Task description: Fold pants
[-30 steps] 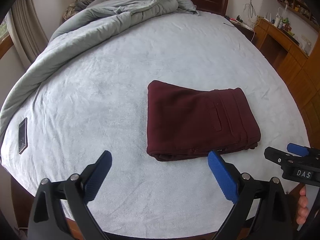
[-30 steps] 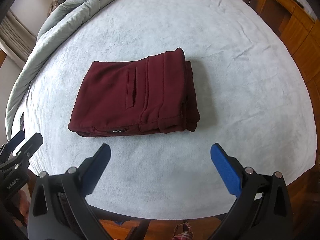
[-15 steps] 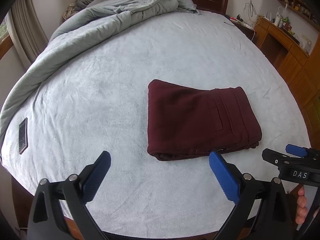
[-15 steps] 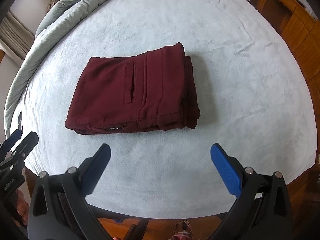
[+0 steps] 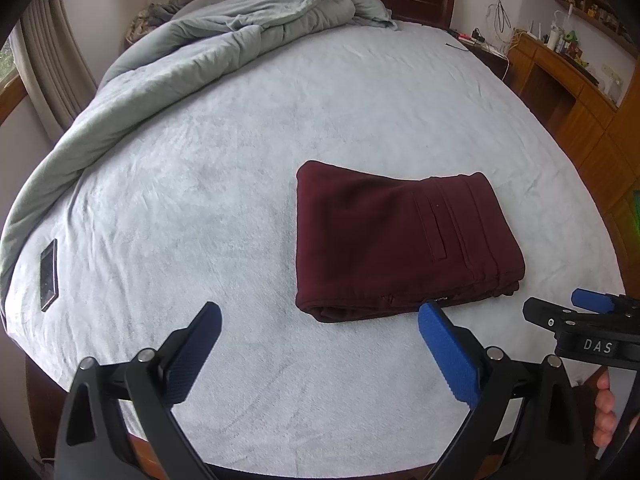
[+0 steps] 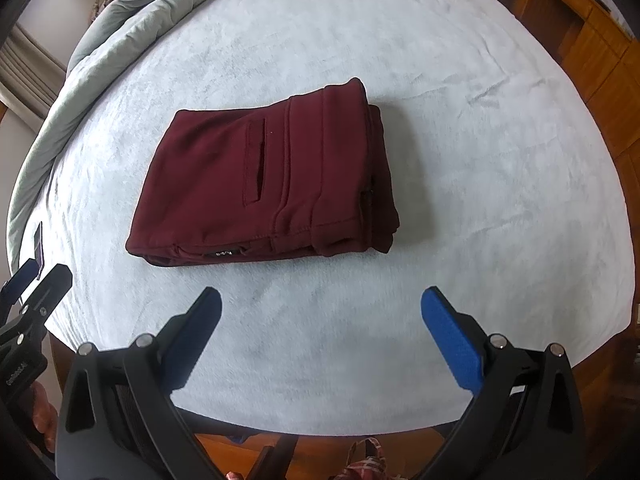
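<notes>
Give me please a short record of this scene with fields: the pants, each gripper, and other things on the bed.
pants: maroon pants, folded into a compact rectangle, back pocket facing up, lying on the bed
left gripper: open, holding nothing, apart from the pants
right gripper: open, holding nothing, apart from the pants
phone: flat near the bed's left edge
duvet: grey duvet bunched along the left side and the headboard end

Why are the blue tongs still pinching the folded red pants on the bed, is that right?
Not quite. The folded maroon pants do lie on the bed, but neither pair of tongs pinches them: the right wrist view shows the right tongs open, short of the pants.
</notes>
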